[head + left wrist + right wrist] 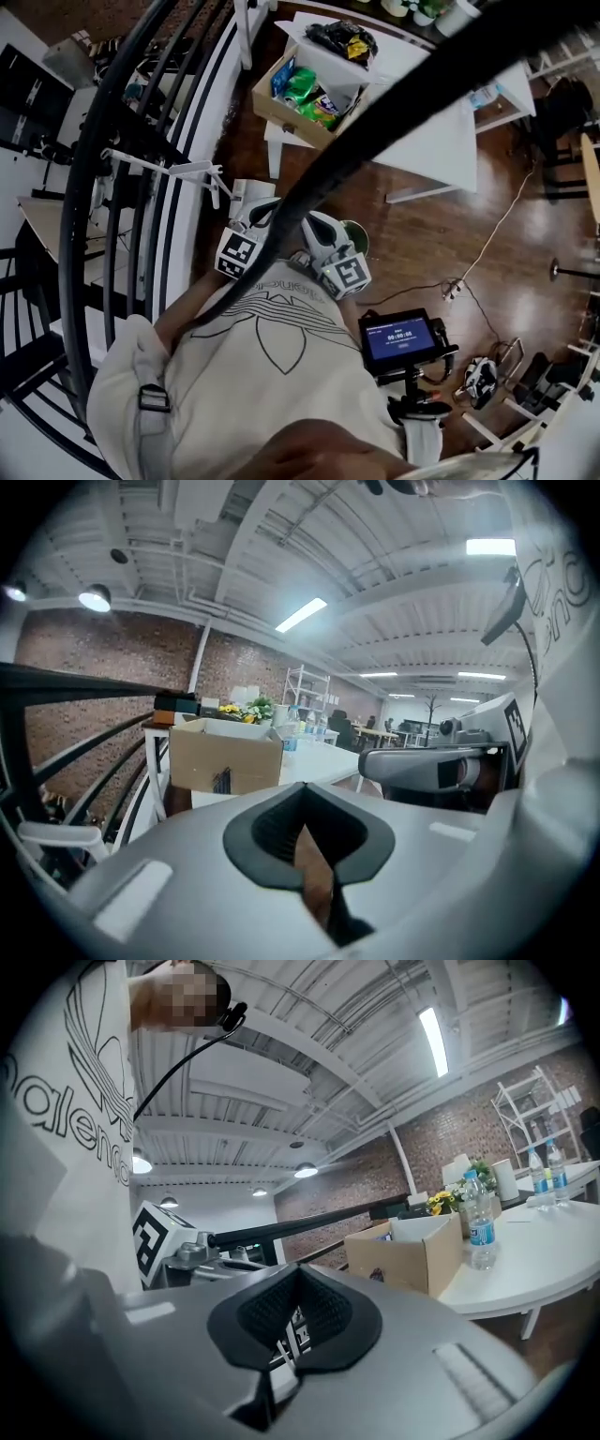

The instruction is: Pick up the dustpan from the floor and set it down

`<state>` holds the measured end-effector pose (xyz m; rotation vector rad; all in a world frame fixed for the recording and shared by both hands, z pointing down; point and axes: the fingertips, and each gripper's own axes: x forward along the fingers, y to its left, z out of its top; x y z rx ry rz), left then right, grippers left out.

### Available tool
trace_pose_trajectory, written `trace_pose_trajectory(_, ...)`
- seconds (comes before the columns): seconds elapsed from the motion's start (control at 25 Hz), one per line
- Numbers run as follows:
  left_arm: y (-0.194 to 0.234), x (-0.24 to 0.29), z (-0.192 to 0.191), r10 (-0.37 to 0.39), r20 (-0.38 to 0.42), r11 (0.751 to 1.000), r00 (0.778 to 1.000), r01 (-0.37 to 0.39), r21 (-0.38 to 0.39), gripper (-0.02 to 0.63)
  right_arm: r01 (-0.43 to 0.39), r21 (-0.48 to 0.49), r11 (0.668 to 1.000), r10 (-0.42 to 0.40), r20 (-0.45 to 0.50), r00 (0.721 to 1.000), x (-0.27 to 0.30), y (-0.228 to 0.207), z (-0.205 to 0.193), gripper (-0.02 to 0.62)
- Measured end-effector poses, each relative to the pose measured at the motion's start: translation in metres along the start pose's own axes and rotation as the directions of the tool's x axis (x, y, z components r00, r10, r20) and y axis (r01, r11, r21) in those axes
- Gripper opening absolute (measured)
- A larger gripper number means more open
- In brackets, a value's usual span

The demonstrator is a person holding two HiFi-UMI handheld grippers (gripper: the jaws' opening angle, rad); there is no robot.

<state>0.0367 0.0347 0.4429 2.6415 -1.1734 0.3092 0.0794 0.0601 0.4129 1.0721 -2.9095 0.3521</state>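
No dustpan is plainly in any view. A green rounded thing (357, 235) shows on the floor just past my right gripper (322, 232), mostly hidden, and I cannot tell what it is. Both grippers are held side by side close to the person's chest. My left gripper (251, 208) points out over the floor beside the railing. In the left gripper view its jaws (305, 797) are shut with nothing in them, and the right gripper (433, 767) shows beside it. In the right gripper view the jaws (298, 1283) are shut and empty, with the left gripper's marker cube (156, 1237) at the left.
A black curved stair railing (122, 187) runs along the left. Ahead stand a white table (441, 141) and an open cardboard box (309, 89) of snack packets. A screen on a stand (403, 337), a cable (497, 234) and a power strip (453, 289) are at the right.
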Motion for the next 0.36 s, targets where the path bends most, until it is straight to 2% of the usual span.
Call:
trace_pose_trajectory(0.08,-0.006,0.001,0.004,-0.036,-0.007,0.999,0.999,0.036,0.038,0.02,-0.001,-0.011,1.0,0.001,0.012,1.0,-0.002,0.002,0.002,0.0)
trace_pose_trajectory(0.16,-0.013,0.001,0.011,-0.062,0.003,0.998,0.998,0.062,0.03,0.02,0.002,-0.021,1.0,-0.001,0.016,1.0,-0.005,0.002,0.002,0.0)
trace_pose_trajectory(0.24,-0.017,0.0,0.021,-0.064,0.018,0.998,0.998,0.064,0.008,0.02,-0.002,-0.026,1.0,0.002,0.019,1.0,-0.004,0.002,0.005,0.0)
trace_pose_trajectory(0.36,-0.007,-0.002,0.025,-0.038,0.022,0.999,0.999,0.038,0.028,0.02,-0.027,-0.037,0.999,0.028,0.025,0.999,0.008,0.003,0.015,0.0)
